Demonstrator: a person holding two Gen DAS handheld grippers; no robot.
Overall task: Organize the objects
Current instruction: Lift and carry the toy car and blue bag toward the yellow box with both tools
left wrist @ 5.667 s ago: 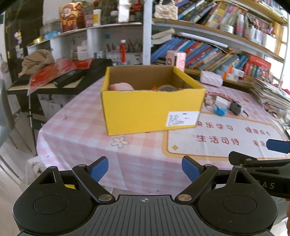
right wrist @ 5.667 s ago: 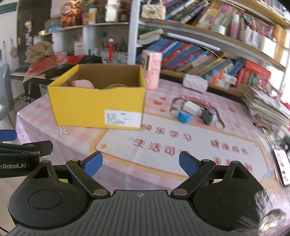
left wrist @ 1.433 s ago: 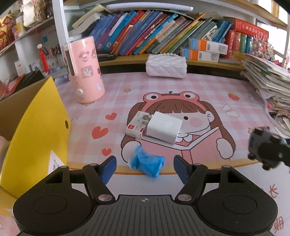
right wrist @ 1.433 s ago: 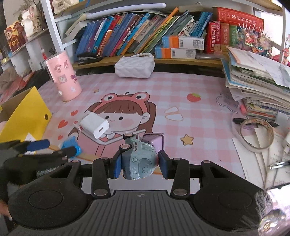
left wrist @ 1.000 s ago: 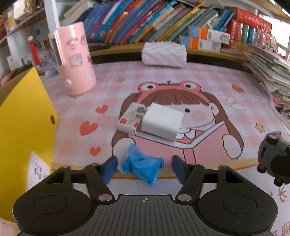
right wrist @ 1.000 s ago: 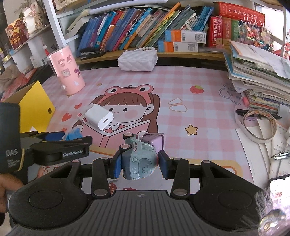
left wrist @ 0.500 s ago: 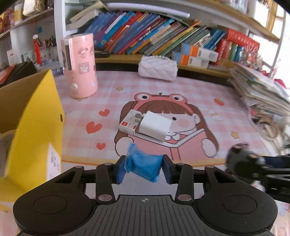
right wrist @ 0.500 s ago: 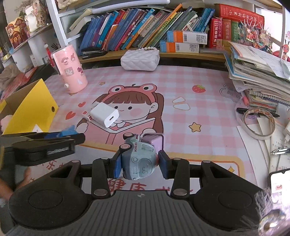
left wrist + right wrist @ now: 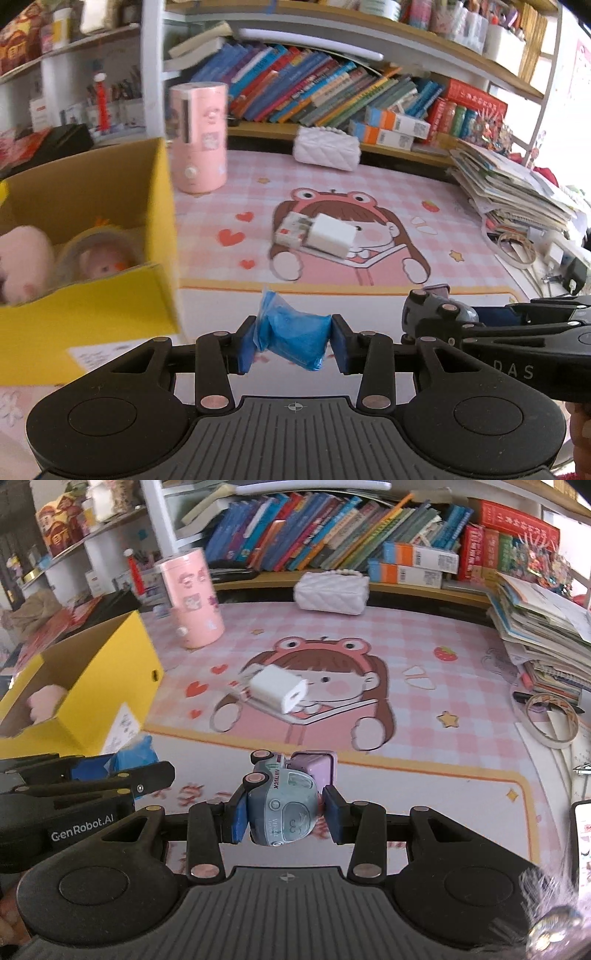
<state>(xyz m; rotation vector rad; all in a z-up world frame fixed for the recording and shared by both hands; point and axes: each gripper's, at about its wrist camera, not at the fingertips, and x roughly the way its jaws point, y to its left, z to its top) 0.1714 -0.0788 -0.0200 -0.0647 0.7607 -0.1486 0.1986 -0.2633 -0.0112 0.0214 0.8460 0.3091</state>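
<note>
Left gripper (image 9: 294, 343) clamping blue wrapper (image 9: 291, 338), right gripper (image 9: 284, 818) clamping toy truck (image 9: 282, 812), yellow box (image 9: 92, 295) left, charger (image 9: 330, 234) far on mat

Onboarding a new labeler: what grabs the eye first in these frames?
The yellow box at left, soft toys inside. Then the two loads: the left gripper pinches a blue crumpled packet, the right gripper a grey-blue toy truck. A white charger lies mid-mat.
</note>
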